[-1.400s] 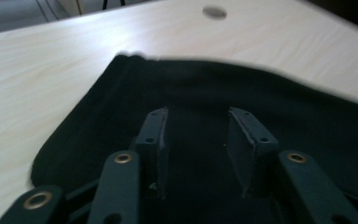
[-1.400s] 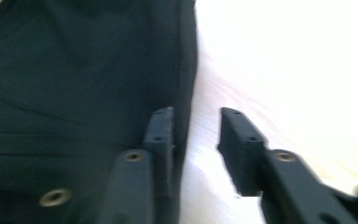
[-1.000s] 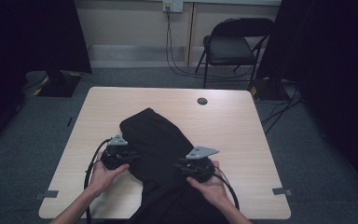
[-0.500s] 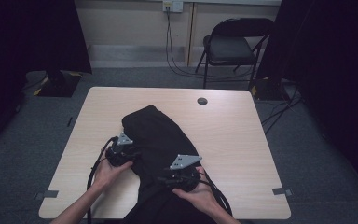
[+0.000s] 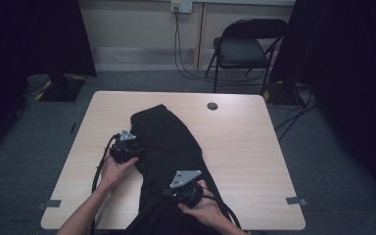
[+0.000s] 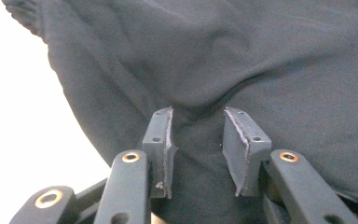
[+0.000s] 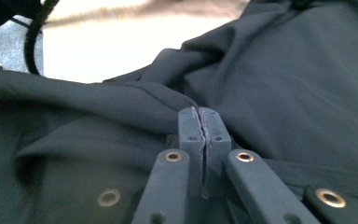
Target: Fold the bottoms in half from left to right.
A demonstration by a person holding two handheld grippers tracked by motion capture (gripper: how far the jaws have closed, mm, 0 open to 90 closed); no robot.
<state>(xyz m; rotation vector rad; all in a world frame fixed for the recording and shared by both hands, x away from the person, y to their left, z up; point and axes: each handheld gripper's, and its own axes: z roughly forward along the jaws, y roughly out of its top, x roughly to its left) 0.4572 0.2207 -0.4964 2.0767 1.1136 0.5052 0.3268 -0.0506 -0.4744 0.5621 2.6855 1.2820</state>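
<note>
We see a black cloth (image 5: 169, 147) lying on the tabletop (image 5: 254, 147). It starts near the middle, runs toward the near edge and hangs over that edge between the person's two arms. The far end of the cloth is rounded and stops short of the far edge. A small dark round hole (image 5: 212, 105) sits in the tabletop near the far edge, well apart from the cloth.

The left gripper (image 5: 127, 149) is at the left side of the cloth, about halfway between the far edge and the near edge. In the left gripper view its gripper (image 6: 196, 147) has its two jaws apart. They have just been opening. A bump of cloth (image 6: 223, 70) sits between them, but we see a gap at each pad, so they are not squeezing it.

The right gripper (image 5: 178, 188) is lower down on the cloth, close to the near edge. In the right gripper view its gripper (image 7: 199, 121) has its jaws pressed tight together. They have just been closing. A fold of the cloth (image 7: 121, 100) lies right at the tips, but we cannot tell if any of it is pinched between them.

A black chair (image 5: 247, 46) stands on the floor past the far edge.
</note>
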